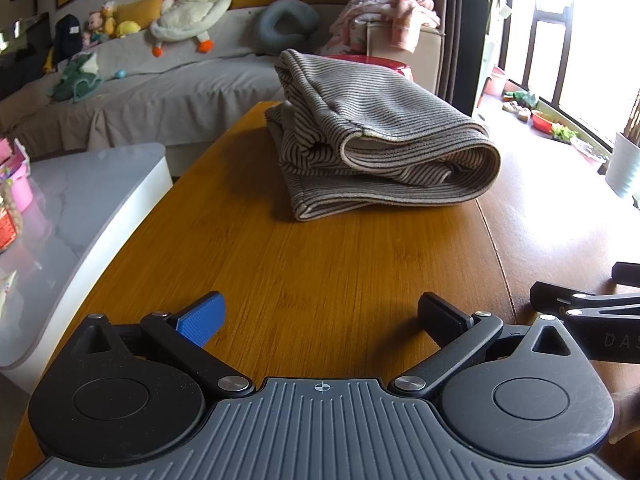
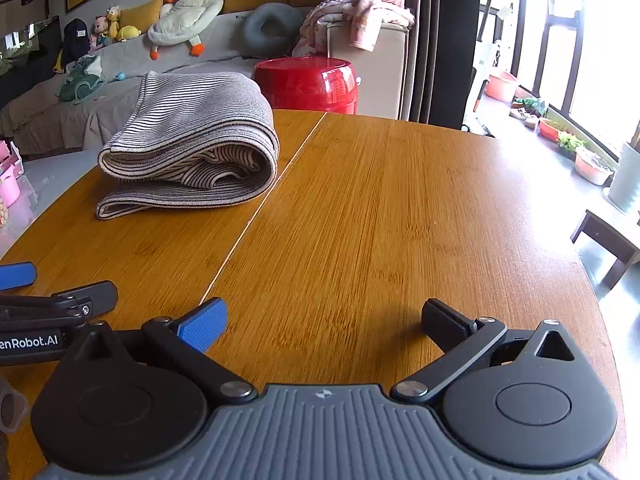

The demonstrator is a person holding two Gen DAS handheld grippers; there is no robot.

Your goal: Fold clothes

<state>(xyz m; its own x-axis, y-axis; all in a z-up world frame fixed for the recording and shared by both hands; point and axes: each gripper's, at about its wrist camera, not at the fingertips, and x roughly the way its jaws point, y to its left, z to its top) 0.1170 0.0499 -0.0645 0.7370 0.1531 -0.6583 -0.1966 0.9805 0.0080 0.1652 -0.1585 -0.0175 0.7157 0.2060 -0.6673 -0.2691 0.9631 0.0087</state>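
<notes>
A grey striped garment [image 1: 372,140] lies folded in a thick bundle on the wooden table [image 1: 320,272], toward its far end. It also shows in the right wrist view [image 2: 192,140], at the far left of the table [image 2: 400,220]. My left gripper [image 1: 320,316] is open and empty, low over the table, well short of the garment. My right gripper [image 2: 324,320] is open and empty, to the right of the left one. The left gripper's fingers [image 2: 84,298] show at the left edge of the right wrist view.
A white marble-top table [image 1: 92,200] stands to the left. A grey sofa [image 1: 160,80] with plush toys is behind. A red stool [image 2: 308,84] stands past the table's far edge. A pile of pink clothes [image 2: 356,12] lies on a beige cabinet.
</notes>
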